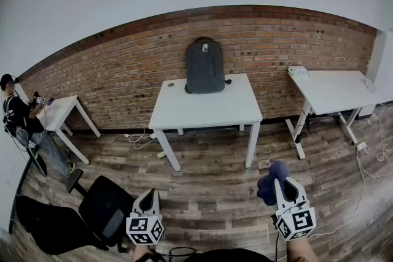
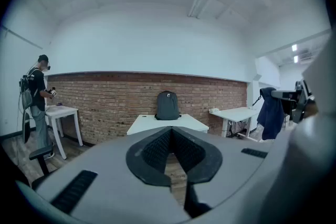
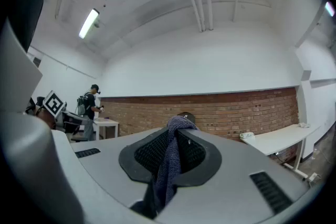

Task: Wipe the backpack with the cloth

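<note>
A dark grey backpack (image 1: 205, 65) stands upright against the brick wall at the back of a white table (image 1: 209, 108); it also shows small in the left gripper view, the backpack (image 2: 167, 106) far ahead. My right gripper (image 1: 283, 188) is shut on a purple-blue cloth (image 1: 270, 181), which hangs bunched between its jaws, the cloth (image 3: 170, 162) filling the gap in the right gripper view. My left gripper (image 1: 150, 198) is low at the left, jaws together with nothing between them. Both grippers are well short of the table, over the wood floor.
A second white table (image 1: 334, 90) stands at the right, a smaller one (image 1: 61, 112) at the left where a person (image 1: 24, 126) stands. A black office chair (image 1: 101, 208) is near my left gripper. Cables (image 1: 368, 162) lie on the floor at the right.
</note>
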Available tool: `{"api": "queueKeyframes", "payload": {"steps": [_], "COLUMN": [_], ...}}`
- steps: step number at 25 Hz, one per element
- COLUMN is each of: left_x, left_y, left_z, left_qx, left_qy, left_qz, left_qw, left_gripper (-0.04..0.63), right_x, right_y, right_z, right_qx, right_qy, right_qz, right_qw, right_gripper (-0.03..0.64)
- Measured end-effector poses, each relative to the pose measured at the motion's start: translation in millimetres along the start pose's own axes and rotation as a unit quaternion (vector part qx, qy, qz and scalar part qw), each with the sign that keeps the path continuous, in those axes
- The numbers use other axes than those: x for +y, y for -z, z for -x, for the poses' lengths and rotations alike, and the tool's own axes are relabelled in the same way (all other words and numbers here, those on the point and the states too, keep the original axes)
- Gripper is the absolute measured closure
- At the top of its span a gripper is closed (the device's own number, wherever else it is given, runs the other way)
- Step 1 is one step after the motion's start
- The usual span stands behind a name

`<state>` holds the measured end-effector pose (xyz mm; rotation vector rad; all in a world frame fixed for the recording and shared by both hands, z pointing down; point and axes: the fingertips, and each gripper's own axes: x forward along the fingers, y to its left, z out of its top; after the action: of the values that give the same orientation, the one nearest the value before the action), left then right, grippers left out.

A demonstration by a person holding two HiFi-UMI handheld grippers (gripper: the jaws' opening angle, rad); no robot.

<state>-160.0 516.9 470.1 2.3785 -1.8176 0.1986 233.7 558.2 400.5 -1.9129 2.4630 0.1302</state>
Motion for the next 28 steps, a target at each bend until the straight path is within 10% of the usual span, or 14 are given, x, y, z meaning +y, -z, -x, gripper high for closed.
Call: {"api": "queueKeyframes", "payload": {"steps": [13,28], "left_x": [-24.0,8.6], "left_y": [8.2,-17.6], "left_z": [-21.0,-166.2], "left_qx": [0.006,0.003], "left_qy": [-0.019,0.039], "left_qz": [0.016,-0.004], "left_qw": [0.9997,0.9992], "left_gripper": [0.598,0.598], "right_x": [-36.7,-51.3], "right_y": [15.3,18.5], "right_z": [-19.6,-146.3], "right_qx": [0.006,0.015], "right_qy": [-0.026,0.001], "right_qz": [-0.028,-0.016], "right_qw": [0.999,1.000], "right_gripper": [0.581,0.581]}}
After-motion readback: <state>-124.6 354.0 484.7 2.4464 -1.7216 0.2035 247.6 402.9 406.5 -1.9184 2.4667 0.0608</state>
